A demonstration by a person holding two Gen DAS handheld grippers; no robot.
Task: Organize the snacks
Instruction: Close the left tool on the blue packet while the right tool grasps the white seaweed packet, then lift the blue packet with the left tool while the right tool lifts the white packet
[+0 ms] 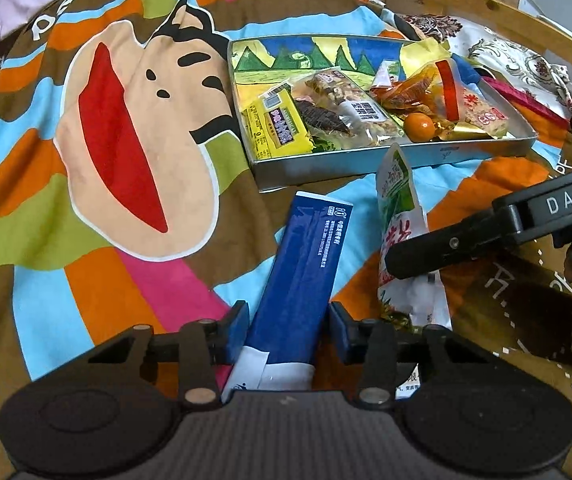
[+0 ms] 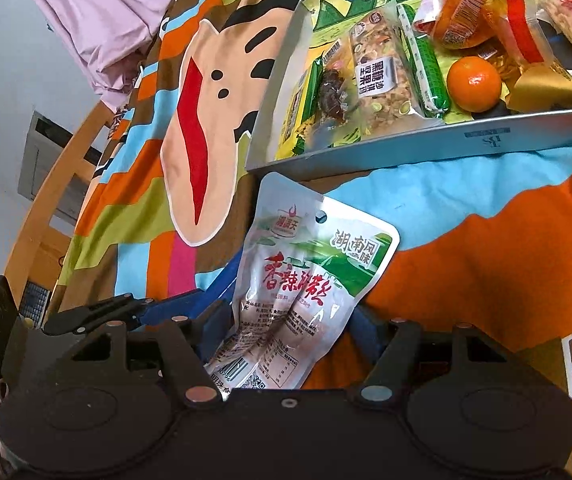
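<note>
Glossy plastic pouch [image 2: 306, 280], matt metal tray [image 1: 366, 160]

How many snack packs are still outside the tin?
2. A blue pack lies on the cloth between the left gripper's fingers; a white-green pouch lies beside it, between the right gripper's fingers. Others may be hidden.

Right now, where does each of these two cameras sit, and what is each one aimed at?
Left wrist: rides the left tongs, looking down across a blue packet between its fingers toward the snack tray; the right tongs show too.
Right wrist: rides the right tongs, aimed along a white-green pouch.
Shared: tray, pouch, small orange, cartoon cloth.
</note>
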